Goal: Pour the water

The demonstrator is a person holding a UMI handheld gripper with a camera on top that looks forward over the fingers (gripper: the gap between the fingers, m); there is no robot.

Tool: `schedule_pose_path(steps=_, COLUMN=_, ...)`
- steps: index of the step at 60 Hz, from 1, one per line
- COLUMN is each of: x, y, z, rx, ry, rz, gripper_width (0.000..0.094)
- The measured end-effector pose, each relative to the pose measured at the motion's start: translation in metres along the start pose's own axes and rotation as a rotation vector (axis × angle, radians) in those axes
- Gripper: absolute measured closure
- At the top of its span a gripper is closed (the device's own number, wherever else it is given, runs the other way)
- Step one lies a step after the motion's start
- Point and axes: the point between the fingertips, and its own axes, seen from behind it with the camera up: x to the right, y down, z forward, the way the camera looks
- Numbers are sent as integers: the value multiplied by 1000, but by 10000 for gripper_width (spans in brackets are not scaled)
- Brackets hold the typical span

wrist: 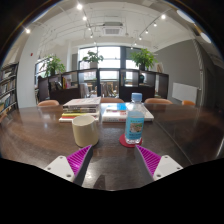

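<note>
gripper (113, 160) fingers wide apart, holding nothing | cup (86, 130) just ahead, left; water bottle (134, 120) right on red coaster (128, 142) | wooden table (30, 135); books (82, 104) beyond

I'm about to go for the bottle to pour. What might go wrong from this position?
The water bottle looks tall and narrow, so an off-centre approach by the open gripper might tip it. The cup stands close beside it and may get knocked. Books lie just behind, where spilled water would likely land.
</note>
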Motion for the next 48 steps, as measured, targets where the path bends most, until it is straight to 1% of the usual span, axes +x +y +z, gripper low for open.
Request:
schedule_pose_path(steps=6, x=-24, y=5, z=-32, rx=-24, ry=-19, rz=18, gripper_width=84)
schedule_pose_path(steps=12, x=-42, y=-2, z=-57, rx=-31, ry=-40, rz=8, gripper_width=84)
schedule_pose_path(steps=17, x=-47, y=-13, z=-71, rx=-7, ry=-40, rz=-16, gripper_width=69)
schedule_pose_path(steps=23, x=-49, y=-32, z=-85, rx=21, ry=-47, rz=-10, gripper_width=74)
schedule_pose_path(steps=37, x=-30, y=-73, z=-109, rx=98, ry=-1, rz=-18, gripper_width=74)
schedule_pose_path(steps=48, x=-29, y=-91, z=-119, rx=132, ry=-7, rz=-11, gripper_width=75)
